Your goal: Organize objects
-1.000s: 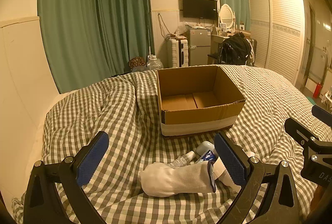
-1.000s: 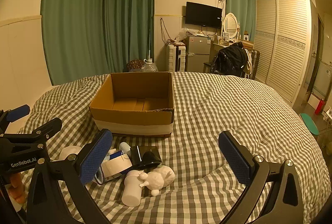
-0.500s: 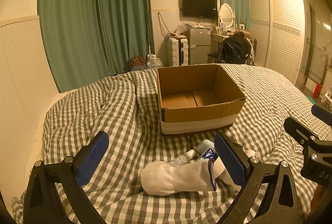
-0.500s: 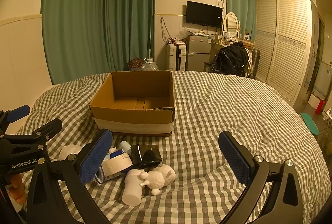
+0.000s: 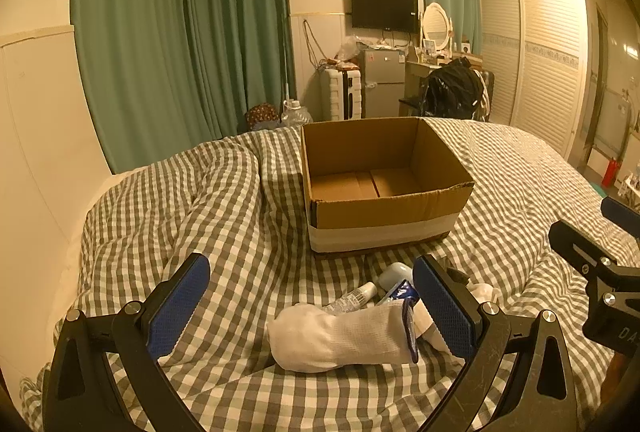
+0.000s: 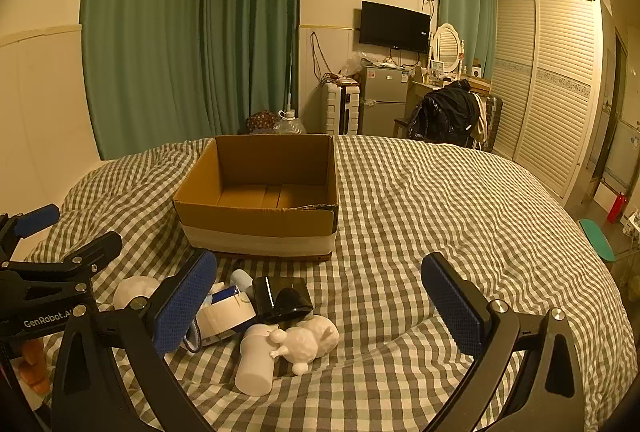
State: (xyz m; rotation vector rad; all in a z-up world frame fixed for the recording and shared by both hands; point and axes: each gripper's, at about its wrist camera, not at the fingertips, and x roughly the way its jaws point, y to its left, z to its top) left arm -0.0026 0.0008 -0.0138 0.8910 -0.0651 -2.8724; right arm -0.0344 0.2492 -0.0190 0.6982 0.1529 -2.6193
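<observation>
I have both tongs spread wide and holding nothing: the left tongs [image 5: 310, 306] hang over a white sock [image 5: 340, 338] lying on the checked bed [image 5: 200, 224], the right tongs [image 6: 320, 306] beside a small heap with a white figurine [image 6: 306, 342], a white bottle [image 6: 254, 366] and a black case [image 6: 282, 296]. The open cardboard box [image 6: 260, 220] sits just beyond the heap.

Matt cardboard box [image 5: 384, 207]; ribbed cloth sock [image 5: 340, 336]; glossy black case [image 6: 282, 296].
</observation>
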